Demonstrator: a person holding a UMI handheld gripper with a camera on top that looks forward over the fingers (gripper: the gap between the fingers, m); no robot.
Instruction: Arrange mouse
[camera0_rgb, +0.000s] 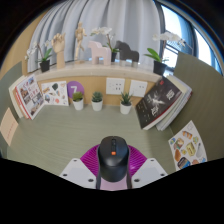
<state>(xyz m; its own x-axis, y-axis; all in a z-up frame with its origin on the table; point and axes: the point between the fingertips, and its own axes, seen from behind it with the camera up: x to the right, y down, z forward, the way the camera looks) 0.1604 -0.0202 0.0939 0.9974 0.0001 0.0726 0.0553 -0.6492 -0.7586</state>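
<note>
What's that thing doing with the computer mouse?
A person is using a hand-held gripper to arrange a black mouse. The mouse sits between its two fingers, on the green table; whether they are squeezing it can't be seen. Beyond the mouse, three small potted plants stand in a row, with magazines propped at either side. A shelf behind holds more plants and little animal figures.

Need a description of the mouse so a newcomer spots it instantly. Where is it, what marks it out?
Start at the shelf with animal figures along the back, then come down past the row of small potted plants to the green desk. The mouse sits nearest the camera, between the tongs with their pink pads. It is the only dark, rounded thing there, with an orange mark at its wheel.
</note>
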